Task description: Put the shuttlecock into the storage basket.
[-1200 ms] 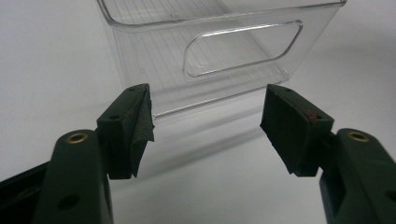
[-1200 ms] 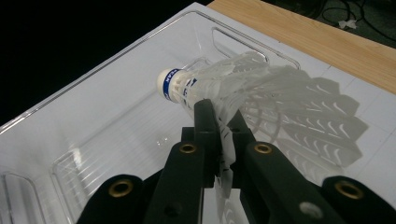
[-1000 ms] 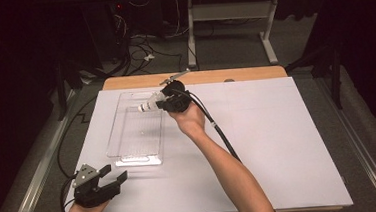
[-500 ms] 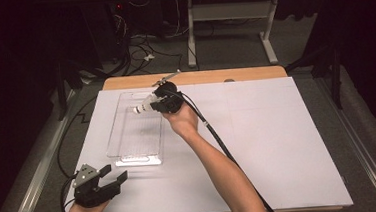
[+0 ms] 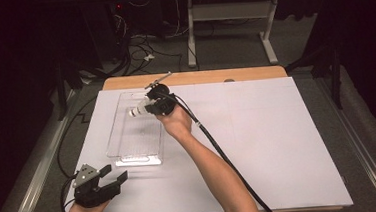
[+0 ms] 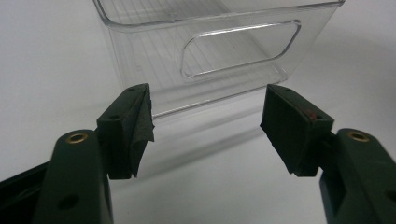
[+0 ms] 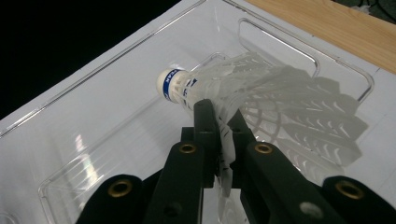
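Right tool (image 7: 219, 135) pinches the shuttlecock (image 7: 261, 93) by its skirt edge, held over the far end of the clear bin (image 5: 116, 141). Left tool (image 6: 205, 126) stands spread and empty near the bin's near wall. Risk: the thin skirt may crush or slip, dropping the shuttlecock askew.

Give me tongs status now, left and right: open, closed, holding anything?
Left tongs: open, holding nothing, facing the handle end of the clear bin.
Right tongs: closed on the skirt of a white shuttlecock, over the bin.
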`<state>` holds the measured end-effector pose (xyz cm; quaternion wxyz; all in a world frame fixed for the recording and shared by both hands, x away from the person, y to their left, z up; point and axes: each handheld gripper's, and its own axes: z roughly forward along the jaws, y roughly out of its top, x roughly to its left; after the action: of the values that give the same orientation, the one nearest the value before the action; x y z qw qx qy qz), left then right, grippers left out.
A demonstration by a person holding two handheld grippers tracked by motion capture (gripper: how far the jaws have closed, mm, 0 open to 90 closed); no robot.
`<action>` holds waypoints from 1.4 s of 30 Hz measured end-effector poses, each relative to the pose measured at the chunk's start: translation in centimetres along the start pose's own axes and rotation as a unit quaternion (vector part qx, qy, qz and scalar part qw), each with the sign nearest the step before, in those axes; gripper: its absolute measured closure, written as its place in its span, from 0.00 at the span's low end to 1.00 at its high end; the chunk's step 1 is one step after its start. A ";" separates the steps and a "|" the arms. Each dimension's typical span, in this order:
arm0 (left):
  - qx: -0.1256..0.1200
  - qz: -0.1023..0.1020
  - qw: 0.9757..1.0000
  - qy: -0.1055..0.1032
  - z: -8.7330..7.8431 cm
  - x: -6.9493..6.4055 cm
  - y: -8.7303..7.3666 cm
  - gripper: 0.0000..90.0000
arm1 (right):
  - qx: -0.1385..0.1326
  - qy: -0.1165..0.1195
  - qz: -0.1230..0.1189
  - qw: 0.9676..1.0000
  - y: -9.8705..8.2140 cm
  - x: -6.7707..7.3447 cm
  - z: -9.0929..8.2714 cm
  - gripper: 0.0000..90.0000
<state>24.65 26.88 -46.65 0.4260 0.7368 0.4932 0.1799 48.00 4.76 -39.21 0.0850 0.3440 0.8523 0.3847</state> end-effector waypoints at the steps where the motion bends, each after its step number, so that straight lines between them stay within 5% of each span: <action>1: 0.000 0.000 1.000 0.000 0.0 0.0 0.0 0.38 | 0.001 0.000 0.003 1.000 0.0 0.1 0.1 0.98; 42: -0.003 0.000 1.000 -0.003 -0.1 0.0 0.0 0.38 | 0.041 -0.011 -0.014 0.999 0.2 2.4 4.1 0.97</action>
<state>24.57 26.95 -46.57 0.4299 0.7357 0.4916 0.1796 48.01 8.85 -41.55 0.0853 0.3390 0.8714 0.3443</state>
